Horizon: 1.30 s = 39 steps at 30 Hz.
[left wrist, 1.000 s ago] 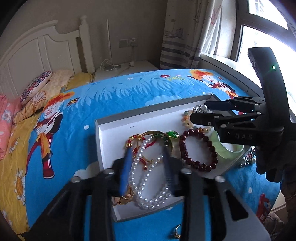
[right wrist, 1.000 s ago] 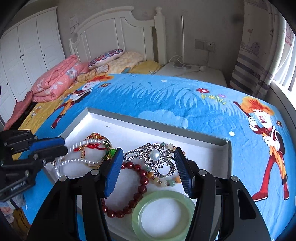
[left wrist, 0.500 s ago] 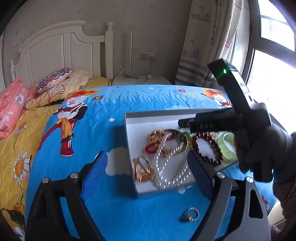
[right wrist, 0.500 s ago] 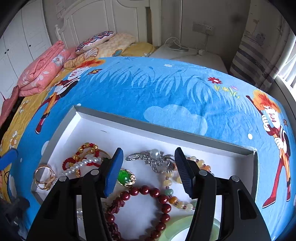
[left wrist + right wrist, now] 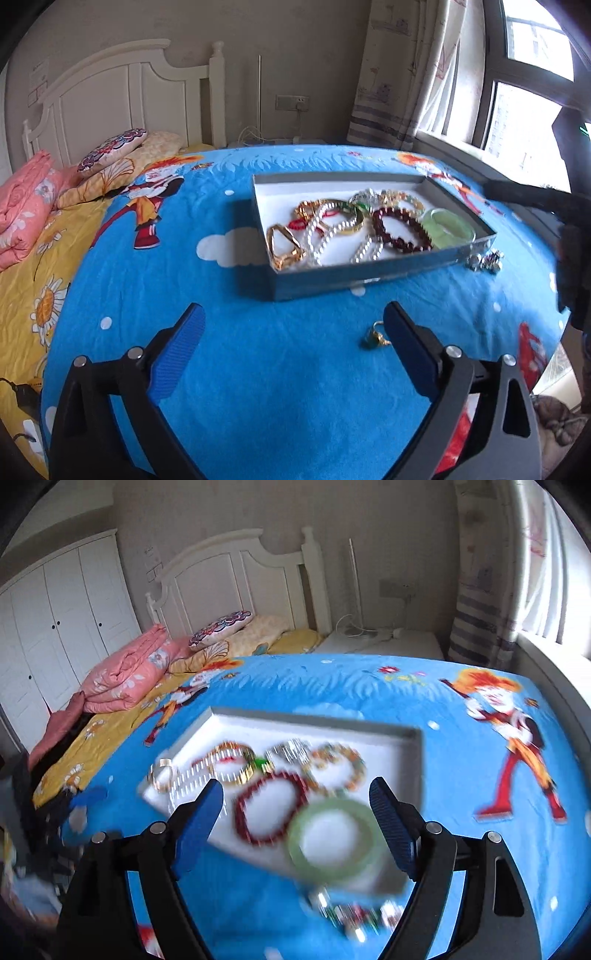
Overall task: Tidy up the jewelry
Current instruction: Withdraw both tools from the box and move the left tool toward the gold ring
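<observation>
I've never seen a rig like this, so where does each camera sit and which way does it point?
Left wrist: on the left gripper, open, looking across the bed at the tray and a loose ring; the right gripper shows at the frame's right.
Right wrist: on the right gripper, open, above the tray's near edge, blurred.
Shared: tray, green bangle, headboard.

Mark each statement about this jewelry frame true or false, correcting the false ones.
1. The left gripper is open and empty. True.
2. The green bangle lies on the bedspread. False: it lies in the tray.
3. A gold ring lies on the bedspread, outside the tray. True.
4. The right gripper grips the red bead bracelet. False: its fingers stand open, empty.
5. The tray has a lid on. False: it is open.
</observation>
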### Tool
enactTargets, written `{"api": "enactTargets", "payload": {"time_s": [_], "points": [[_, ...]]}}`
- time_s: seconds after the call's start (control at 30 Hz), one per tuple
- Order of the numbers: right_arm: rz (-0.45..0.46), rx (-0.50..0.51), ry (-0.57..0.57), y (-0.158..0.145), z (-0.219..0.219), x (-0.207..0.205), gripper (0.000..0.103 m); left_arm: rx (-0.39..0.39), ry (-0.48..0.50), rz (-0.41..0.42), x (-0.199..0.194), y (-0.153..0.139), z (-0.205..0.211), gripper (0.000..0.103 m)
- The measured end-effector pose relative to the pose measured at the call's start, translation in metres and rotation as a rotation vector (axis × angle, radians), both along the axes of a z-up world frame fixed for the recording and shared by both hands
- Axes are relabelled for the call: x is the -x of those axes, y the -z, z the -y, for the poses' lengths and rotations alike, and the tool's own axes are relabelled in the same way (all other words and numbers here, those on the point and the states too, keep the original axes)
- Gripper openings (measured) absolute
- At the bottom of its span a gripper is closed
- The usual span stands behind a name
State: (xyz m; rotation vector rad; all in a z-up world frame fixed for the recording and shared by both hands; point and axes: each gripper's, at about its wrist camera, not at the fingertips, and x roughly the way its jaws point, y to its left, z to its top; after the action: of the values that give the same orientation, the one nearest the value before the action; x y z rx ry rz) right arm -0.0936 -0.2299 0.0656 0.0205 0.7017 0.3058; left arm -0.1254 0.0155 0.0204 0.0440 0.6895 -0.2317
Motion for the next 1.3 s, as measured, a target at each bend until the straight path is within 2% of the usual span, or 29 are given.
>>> {"api": "enactTargets", "payload": {"time_s": [0.07, 0.23, 0.37, 0.43, 0.63, 0.7, 0.83, 1.0, 1.13, 1.3], "points": [[0.002, 0.049, 0.025, 0.011, 0.013, 0.024, 0.078, -0.020, 0.010, -0.044, -0.006, 0.005, 0.005, 0.096], [-0.035, 0.106, 0.049, 0.035, 0.035, 0.052, 0.078, 0.028, 0.045, -0.073, -0.010, 0.010, -0.001, 0.096], [-0.077, 0.111, 0.054, 0.053, 0.042, 0.052, 0.078, 0.090, 0.036, -0.127, -0.017, 0.015, -0.009, 0.096], [-0.100, 0.119, 0.061, 0.058, 0.042, 0.049, 0.078, 0.098, 0.036, -0.143, -0.020, 0.017, -0.009, 0.096], [-0.082, 0.163, 0.045, 0.062, 0.034, 0.053, 0.078, 0.103, 0.046, -0.151, -0.020, 0.018, -0.009, 0.096], [-0.083, 0.156, 0.037, 0.063, 0.033, 0.054, 0.073, 0.108, 0.045, -0.152, -0.021, 0.019, -0.009, 0.096], [-0.091, 0.152, 0.035, 0.063, 0.031, 0.052, 0.069, 0.113, 0.045, -0.149, -0.020, 0.018, -0.010, 0.096], [-0.063, 0.060, 0.098, 0.055, 0.044, 0.050, 0.056, 0.115, 0.045, -0.149, -0.021, 0.018, -0.010, 0.096], [-0.063, 0.155, 0.150, 0.054, 0.044, 0.042, 0.052, 0.117, 0.047, -0.149, -0.021, 0.018, -0.009, 0.096], [-0.096, 0.271, 0.130, 0.060, 0.033, 0.033, 0.052, 0.120, 0.049, -0.147, -0.021, 0.018, -0.009, 0.096]]}}
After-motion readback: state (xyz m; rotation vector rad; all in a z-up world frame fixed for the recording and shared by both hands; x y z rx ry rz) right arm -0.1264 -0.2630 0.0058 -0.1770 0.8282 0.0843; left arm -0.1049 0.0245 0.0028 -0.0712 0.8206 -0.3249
